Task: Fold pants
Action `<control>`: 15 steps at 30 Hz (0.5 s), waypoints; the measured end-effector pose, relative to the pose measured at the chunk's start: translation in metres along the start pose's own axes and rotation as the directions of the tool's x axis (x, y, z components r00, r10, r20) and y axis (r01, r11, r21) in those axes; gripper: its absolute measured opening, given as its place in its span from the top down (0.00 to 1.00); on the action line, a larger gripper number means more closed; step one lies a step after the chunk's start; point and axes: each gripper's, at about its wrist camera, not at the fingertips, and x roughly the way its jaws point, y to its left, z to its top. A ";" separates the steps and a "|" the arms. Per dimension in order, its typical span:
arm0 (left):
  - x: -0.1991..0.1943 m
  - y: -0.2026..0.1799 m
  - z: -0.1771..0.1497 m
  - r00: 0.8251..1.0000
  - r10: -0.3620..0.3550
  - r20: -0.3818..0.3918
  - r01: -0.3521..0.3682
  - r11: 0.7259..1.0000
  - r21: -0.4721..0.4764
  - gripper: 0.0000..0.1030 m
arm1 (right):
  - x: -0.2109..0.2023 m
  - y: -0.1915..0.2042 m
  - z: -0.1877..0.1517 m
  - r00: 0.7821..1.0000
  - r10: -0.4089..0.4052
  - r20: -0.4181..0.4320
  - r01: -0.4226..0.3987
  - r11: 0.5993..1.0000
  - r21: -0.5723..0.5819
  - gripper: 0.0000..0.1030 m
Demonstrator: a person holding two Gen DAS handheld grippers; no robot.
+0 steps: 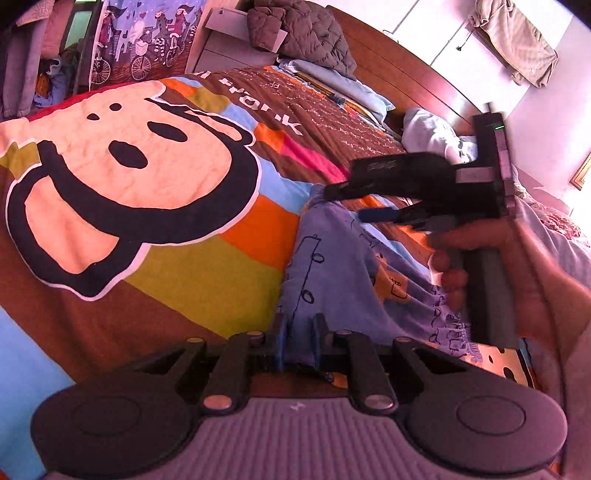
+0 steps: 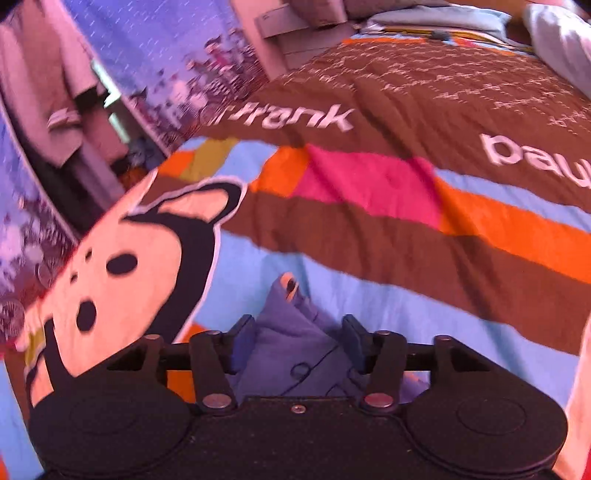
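The pants [image 1: 351, 266] are light blue-purple with drawn cars and orange patches. They hang between my two grippers above the bed. My left gripper [image 1: 298, 338] is shut on a corner of the pants at the bottom of the left wrist view. My right gripper [image 1: 354, 205], held in a hand, grips another edge higher up on the right. In the right wrist view my right gripper [image 2: 297, 345] is shut on a bunched fold of the pants [image 2: 291, 325], which sticks up between the blue pads [image 2: 242, 341].
A bedspread [image 1: 166, 229] with a big cartoon monkey face and coloured stripes covers the bed. Pillows [image 1: 340, 81] and a dark jacket [image 1: 303, 33] lie by the wooden headboard [image 1: 406, 70]. A nightstand [image 2: 291, 37] stands beside the bed.
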 end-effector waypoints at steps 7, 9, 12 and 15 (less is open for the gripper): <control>0.000 0.002 -0.001 1.000 0.002 -0.003 -0.002 1.000 -0.013 0.79 | -0.080 0.004 -0.024 0.996 0.029 0.085 -0.020 0.994 -0.109 0.13; 0.000 0.002 -0.002 1.000 0.006 -0.003 -0.006 1.000 -0.013 0.78 | -0.097 -0.004 -0.045 0.994 0.093 0.057 -0.086 0.990 -0.115 0.13; 0.001 0.000 -0.002 1.000 0.014 -0.003 -0.014 1.000 -0.007 0.76 | -0.103 -0.037 -0.074 0.981 0.193 0.008 -0.193 0.981 0.030 0.13; 0.002 -0.001 -0.002 1.000 0.024 -0.007 -0.024 1.000 -0.002 0.71 | -0.103 -0.086 -0.094 0.980 0.194 0.050 -0.200 0.959 0.201 0.22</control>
